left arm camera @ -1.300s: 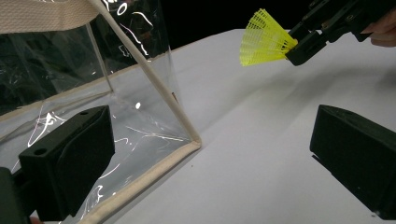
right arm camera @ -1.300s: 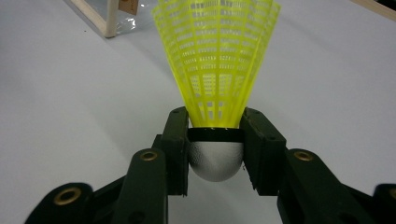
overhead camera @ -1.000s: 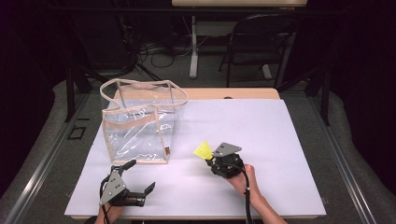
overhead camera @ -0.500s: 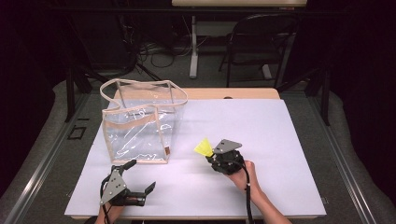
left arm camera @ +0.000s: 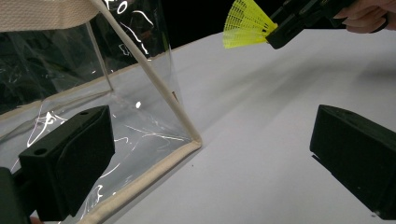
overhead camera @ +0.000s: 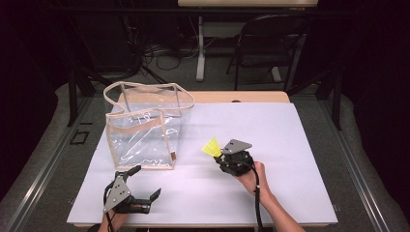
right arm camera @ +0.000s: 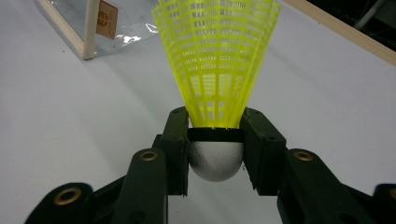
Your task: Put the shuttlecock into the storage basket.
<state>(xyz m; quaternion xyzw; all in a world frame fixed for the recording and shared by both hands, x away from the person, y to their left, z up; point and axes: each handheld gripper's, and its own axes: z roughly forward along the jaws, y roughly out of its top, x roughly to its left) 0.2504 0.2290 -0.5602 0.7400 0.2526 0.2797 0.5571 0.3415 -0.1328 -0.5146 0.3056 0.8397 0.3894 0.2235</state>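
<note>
A white table [overhead camera: 290, 145] is spread under everything, and a clear plastic bag [overhead camera: 145, 130] with beige trim is stood upright on it, its mouth open upward, apparently so that something can be dropped in from above. The bag is set just ahead of the left gripper [overhead camera: 145, 183], whose jaws are held wide apart with nothing between them; in the left gripper view one bottom corner of the bag lies between the two pads [left arm camera: 70, 163], close to the left one, but is not touched. That placement suggests the bag is meant to be steadied or its side taken.

The right gripper [overhead camera: 218, 153] is held off to the bag's right, lifted above the table. Its jaws are closed on a yellow shuttlecock [right arm camera: 217, 60]: the rounded silver cork is pinched between the fingertips [right arm camera: 177, 140], and the mesh skirt is left free, pointing away from the fingers toward the bag. The grip is probably taken on the cork because the skirt would crush.
</note>
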